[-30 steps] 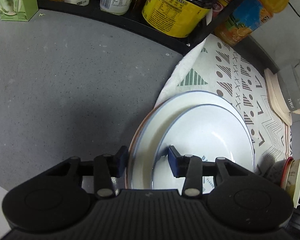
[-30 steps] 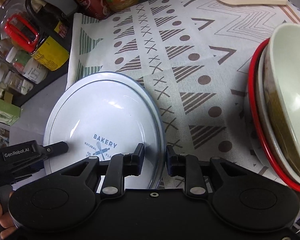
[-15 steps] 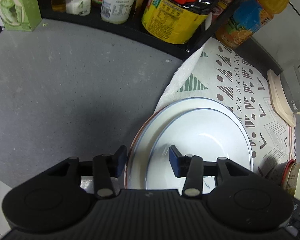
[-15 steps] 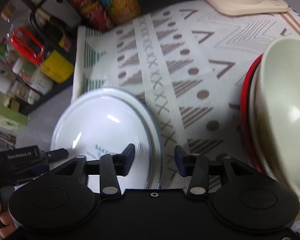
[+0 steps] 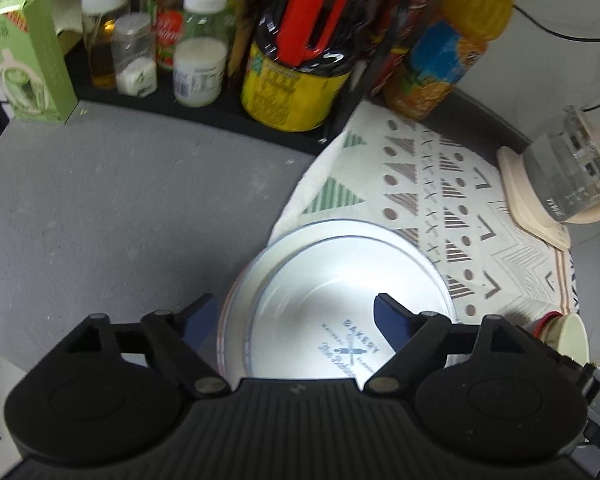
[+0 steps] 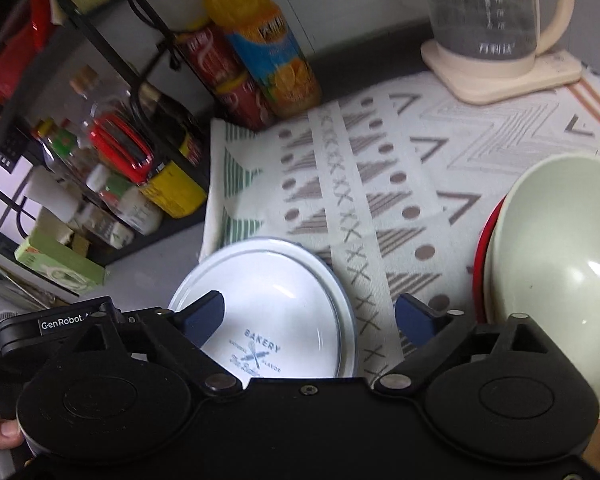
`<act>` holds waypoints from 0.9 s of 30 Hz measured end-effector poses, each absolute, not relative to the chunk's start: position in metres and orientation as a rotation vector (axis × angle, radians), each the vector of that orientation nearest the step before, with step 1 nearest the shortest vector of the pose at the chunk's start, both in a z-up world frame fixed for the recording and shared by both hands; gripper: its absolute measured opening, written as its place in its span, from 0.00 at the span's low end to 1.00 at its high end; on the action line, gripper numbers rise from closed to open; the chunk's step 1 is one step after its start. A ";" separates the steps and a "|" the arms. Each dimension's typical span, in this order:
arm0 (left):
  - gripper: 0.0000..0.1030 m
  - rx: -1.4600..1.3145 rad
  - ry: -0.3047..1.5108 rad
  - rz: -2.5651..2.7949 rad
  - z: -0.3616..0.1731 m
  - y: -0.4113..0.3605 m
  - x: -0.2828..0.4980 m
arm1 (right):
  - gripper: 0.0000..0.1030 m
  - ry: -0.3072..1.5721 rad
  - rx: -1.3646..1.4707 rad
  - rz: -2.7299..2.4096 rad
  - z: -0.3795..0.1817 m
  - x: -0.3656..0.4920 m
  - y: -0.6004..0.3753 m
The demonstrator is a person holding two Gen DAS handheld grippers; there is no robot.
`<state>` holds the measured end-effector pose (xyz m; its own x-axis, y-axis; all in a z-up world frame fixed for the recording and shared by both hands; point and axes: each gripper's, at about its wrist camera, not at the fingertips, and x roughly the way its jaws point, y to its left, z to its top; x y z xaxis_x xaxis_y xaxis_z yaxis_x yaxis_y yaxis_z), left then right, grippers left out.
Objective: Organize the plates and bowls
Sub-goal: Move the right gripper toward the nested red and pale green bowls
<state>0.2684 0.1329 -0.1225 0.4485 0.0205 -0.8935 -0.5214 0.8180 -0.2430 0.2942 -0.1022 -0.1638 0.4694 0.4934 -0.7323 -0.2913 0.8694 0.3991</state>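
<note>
Both claws gape, holding nothing; the bowl stack (image 6: 556, 280) sits just right of the right claw (image 6: 310, 318), nearer than the left claw (image 5: 296, 318)

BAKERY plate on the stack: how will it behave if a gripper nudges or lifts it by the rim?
The BAKERY plate looks glossy, with bright glare, so probably slippery between fingers. It sits on a larger plate, so a push would likely slide it rather than tip it. It looks rigid, probably ceramic or enamel, and may chip if dropped.
</note>
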 end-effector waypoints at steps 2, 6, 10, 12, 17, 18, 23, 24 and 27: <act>0.82 -0.526 1.054 0.335 -0.118 0.128 0.270 | 0.94 0.948 0.241 0.485 -0.157 0.291 -0.106; 0.83 -0.515 1.048 0.314 -0.108 0.115 0.271 | 1.00 0.898 0.262 0.477 -0.146 0.286 -0.113; 0.87 -0.507 1.042 0.263 -0.099 0.100 0.276 | 1.00 0.868 0.270 0.452 -0.137 0.283 -0.122; 0.89 -0.488 1.026 0.240 -0.094 0.092 0.279 | 1.00 0.854 0.282 0.434 -0.134 0.282 -0.130; 0.96 -0.475 1.004 0.176 -0.084 0.072 0.286 | 1.00 0.822 0.303 0.369 -0.128 0.280 -0.153; 1.00 -0.476 1.003 0.163 -0.083 0.068 0.288 | 1.00 0.819 0.323 0.342 -0.126 0.281 -0.159; 1.00 -0.467 0.988 0.106 -0.078 0.048 0.295 | 1.00 0.806 0.388 0.263 -0.121 0.280 -0.188; 1.00 -0.469 0.989 0.088 -0.077 0.044 0.297 | 1.00 0.803 0.367 0.241 -0.121 0.279 -0.192; 1.00 -0.455 0.988 0.048 -0.075 0.030 0.303 | 0.99 0.792 0.315 0.164 -0.121 0.276 -0.202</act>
<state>0.3033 0.0304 -0.0749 0.5575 -0.1641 -0.8138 -0.2423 0.9054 -0.3485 0.2762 -0.2019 -0.1206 0.6928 0.2613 -0.6721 -0.0272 0.9409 0.3377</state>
